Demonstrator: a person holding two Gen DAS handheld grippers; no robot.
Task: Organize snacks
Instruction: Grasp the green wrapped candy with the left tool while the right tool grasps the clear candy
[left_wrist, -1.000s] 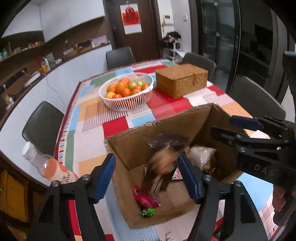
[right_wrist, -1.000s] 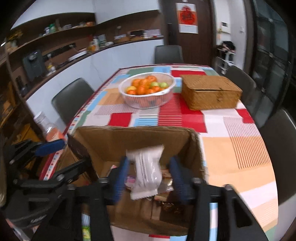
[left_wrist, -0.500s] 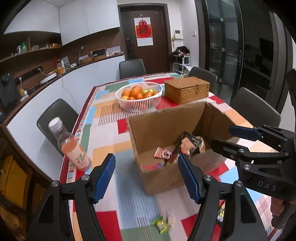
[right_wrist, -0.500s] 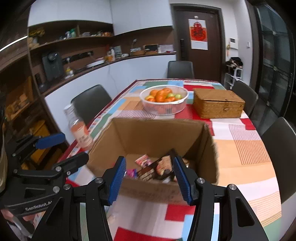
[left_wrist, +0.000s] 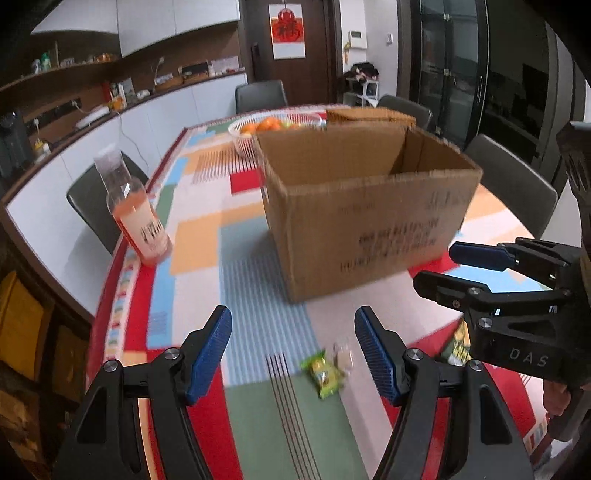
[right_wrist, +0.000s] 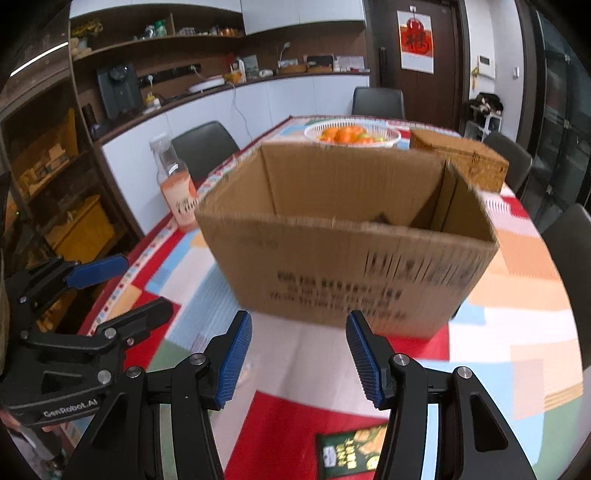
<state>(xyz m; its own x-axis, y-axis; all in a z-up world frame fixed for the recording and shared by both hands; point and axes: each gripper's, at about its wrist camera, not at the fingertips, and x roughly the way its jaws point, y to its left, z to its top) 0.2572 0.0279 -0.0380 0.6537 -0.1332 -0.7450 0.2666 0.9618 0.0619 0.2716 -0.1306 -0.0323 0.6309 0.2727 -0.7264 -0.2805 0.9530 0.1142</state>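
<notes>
An open cardboard box (left_wrist: 369, 206) stands on the colourful tablecloth; it also shows in the right wrist view (right_wrist: 347, 251). My left gripper (left_wrist: 293, 350) is open and empty, low over the table in front of the box. A small green snack packet (left_wrist: 323, 373) and a pale wrapped sweet (left_wrist: 343, 356) lie between its fingers. My right gripper (right_wrist: 297, 352) is open and empty, also in front of the box. A dark green snack bag (right_wrist: 351, 454) lies on the cloth below it. The box's contents are hidden from here.
A bottle of orange drink (left_wrist: 136, 214) stands near the table's left edge. A white basket of oranges (right_wrist: 352, 134) and a wicker box (right_wrist: 465, 162) sit behind the cardboard box. Grey chairs surround the table.
Both grippers pulled back and down from above the box to low in front of it. The snacks they dropped are inside the box; loose packets on the table came into view.
</notes>
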